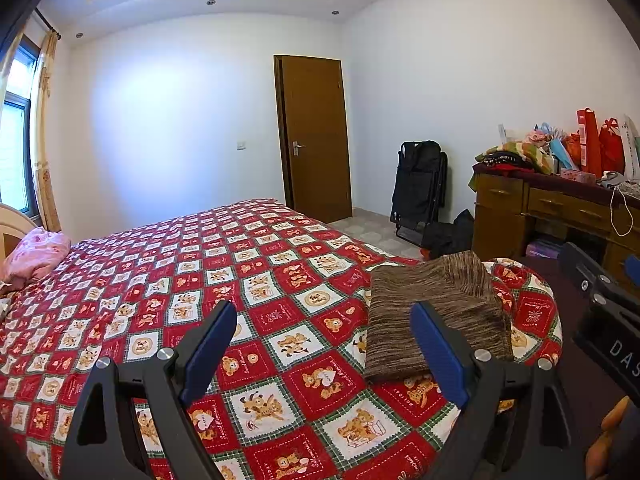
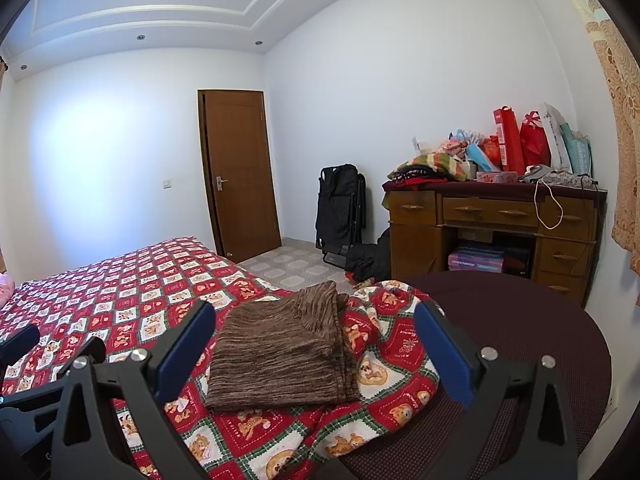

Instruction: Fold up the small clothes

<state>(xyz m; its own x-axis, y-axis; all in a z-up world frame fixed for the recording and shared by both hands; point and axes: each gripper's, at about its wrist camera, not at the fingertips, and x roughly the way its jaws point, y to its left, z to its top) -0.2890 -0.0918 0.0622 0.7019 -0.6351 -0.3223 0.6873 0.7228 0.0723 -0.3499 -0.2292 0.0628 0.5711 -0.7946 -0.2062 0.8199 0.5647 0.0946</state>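
A white-walled bedroom with a stepped ceiling holds a bed under a quilted bedspread of red and white squares — printed teddy bears, hearts and stitched-look script, of which "Holiday" can just be made out on some red patches. Near the bed's corner lies the brown garment, a ribbed, streaky knit folded into a thick rectangle, flat on the bedspread with its far edge slightly rumpled; in the left wrist view it sits to the right of centre.

The left gripper hangs above the bedspread just left of the garment, its blue-padded fingers spread wide and holding nothing. The right gripper faces the garment with its fingers equally spread, empty — its black body shows at the left view's right edge with white letters "DAS" legible.

Beside the bed corner is a round dark maroon surface with a fine woven texture. Beyond stand a wooden dresser piled with clothes and red gift bags, a folded black chair, and a brown wooden door. A pink pillow rests at the bed's head.
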